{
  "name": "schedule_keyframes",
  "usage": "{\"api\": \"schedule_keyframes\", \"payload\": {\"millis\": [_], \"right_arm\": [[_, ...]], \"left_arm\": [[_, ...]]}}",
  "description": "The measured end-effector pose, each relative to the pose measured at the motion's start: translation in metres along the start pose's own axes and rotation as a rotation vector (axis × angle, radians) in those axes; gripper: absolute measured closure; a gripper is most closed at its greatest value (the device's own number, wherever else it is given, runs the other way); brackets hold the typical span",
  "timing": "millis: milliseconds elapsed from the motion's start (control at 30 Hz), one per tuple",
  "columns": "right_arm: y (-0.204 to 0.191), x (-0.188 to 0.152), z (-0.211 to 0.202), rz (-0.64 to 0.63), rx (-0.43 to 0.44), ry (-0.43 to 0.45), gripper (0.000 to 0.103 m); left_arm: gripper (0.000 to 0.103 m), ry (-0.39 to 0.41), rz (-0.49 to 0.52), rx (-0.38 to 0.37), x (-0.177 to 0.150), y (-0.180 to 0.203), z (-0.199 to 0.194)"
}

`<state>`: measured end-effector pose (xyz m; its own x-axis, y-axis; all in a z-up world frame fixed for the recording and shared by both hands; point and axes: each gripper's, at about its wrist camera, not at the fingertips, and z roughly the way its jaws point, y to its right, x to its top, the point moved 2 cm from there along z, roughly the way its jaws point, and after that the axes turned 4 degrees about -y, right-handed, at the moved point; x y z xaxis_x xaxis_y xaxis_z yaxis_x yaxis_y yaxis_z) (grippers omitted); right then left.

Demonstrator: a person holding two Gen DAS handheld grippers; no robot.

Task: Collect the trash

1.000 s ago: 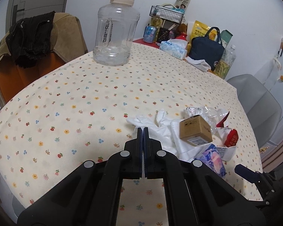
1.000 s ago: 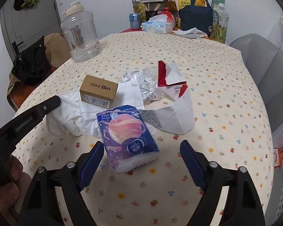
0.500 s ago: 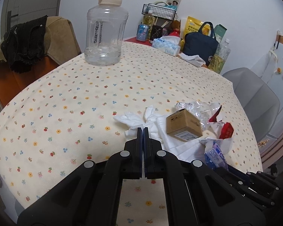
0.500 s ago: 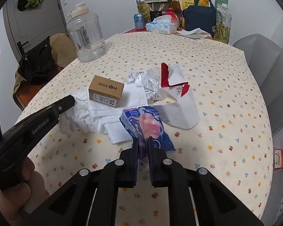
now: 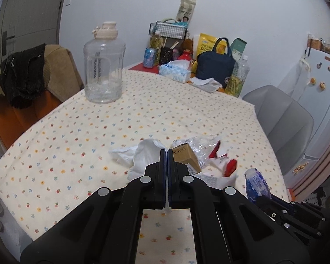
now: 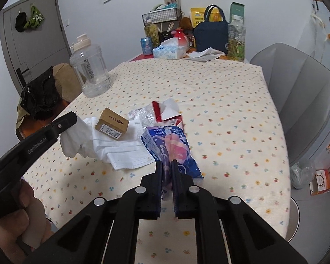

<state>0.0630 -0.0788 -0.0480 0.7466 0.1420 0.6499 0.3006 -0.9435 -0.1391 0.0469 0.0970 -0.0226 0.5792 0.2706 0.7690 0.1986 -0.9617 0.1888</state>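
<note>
Right wrist view: the blue-and-pink wrapper [image 6: 171,147] lies at the centre of the frame, its long axis running from the lower centre up towards the red-and-white carton [image 6: 167,112]. Its near end is pinched between the pads of the right tool [image 6: 166,169], which is clamped on it; the far end looks clear of the table [image 6: 231,110], though this cannot be told for certain. Just left of the wrapper, the white plastic bag [image 6: 112,145] spreads flat, with the brown cardboard box [image 6: 111,127] resting on it. The left tool [image 6: 61,125] enters from the left edge of the frame, its tip at the crumpled corner of the bag. In the left wrist view its fingers are pressed together on a thin strip of white film, apparently the bag's edge. The wrapper therefore lies nearer the right hand, the bag mouth to its left; the coming move, as judged, carries the wrapper leftwards into the bag.
</note>
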Motion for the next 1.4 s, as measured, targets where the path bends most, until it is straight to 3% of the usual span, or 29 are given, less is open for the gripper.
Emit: {"api": "schedule_keyframes", "payload": {"millis": [500, 1100, 1400], "right_arm": [[0.073, 0.003, -0.058, 0.126, -0.085, 0.107, 0.094], [0.169, -0.027, -0.101, 0.283, -0.227, 0.152, 0.094], [0.218, -0.048, -0.111, 0.372, -0.271, 0.159, 0.094]], "left_arm": [[0.101, 0.093, 0.115, -0.123, 0.032, 0.095, -0.026], [0.101, 0.012, 0.268, -0.265, -0.003, 0.213, -0.002], [0.101, -0.038, 0.350, -0.300, -0.025, 0.268, 0.010]]}}
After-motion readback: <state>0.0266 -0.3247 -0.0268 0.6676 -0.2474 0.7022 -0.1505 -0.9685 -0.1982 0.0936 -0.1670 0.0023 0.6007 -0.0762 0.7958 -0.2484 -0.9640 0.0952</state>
